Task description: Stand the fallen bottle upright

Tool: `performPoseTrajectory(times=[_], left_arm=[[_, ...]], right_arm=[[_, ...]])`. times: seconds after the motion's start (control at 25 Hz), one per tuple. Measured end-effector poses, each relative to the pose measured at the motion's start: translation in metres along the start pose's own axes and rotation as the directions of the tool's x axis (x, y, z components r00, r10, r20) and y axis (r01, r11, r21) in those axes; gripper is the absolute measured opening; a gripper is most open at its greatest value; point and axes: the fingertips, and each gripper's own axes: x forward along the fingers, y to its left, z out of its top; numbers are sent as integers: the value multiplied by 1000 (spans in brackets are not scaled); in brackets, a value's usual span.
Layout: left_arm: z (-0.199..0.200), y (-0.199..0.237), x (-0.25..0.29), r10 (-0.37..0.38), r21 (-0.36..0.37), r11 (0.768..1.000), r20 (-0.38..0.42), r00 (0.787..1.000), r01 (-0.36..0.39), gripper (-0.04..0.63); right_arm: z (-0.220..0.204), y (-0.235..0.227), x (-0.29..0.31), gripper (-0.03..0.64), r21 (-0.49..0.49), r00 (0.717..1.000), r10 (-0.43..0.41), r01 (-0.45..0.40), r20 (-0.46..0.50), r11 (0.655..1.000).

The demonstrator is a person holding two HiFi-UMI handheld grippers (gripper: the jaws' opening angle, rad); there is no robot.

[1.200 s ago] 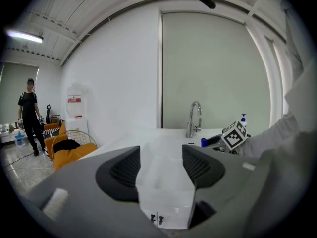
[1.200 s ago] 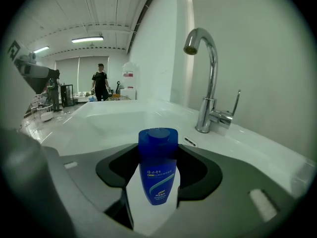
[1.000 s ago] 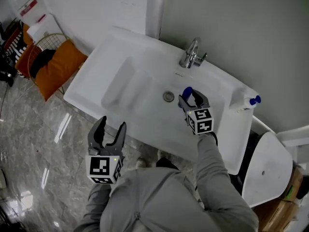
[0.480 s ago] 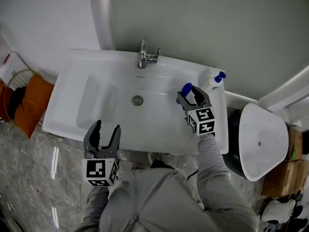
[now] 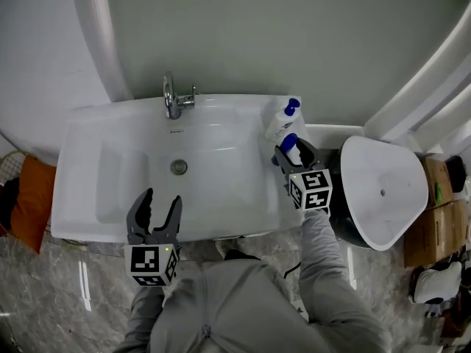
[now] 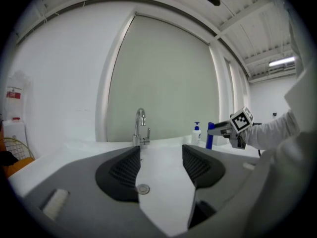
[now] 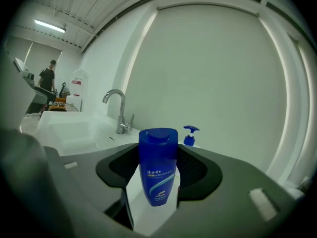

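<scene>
Gripping bottle (image 7: 158, 166) upright btwn fingers (image 7: 199, 171) of R gripper (image 5: 292, 150), near soap pump (image 5: 282, 118); fingers of L gripper (image 5: 160, 198) apart, empty

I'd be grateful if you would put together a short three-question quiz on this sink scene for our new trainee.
1. True or false: the left gripper is shut on something.
2. What is the right gripper shut on? A) a sponge B) a blue bottle, cap up C) a cup
3. Fill in the missing word: in the head view, the white pump bottle stands at the back ___ corner of the sink.

Key: 1 false, because its jaws stand apart with nothing between them; 2 B; 3 right.
</scene>
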Motion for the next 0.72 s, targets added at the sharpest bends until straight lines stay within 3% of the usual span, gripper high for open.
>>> performPoseTrajectory(times=[0.32,0.72], left_arm=[[5,-18,19,-56,27,998,-7,998,56,314],[6,-29,32,-68,48,996,-22,997,69,313]], right_arm=[[-25,-32,-15,241,69,997,-79,81,-21,994],[-38,-45,-12,241,145,996,-91,92,-14,985]])
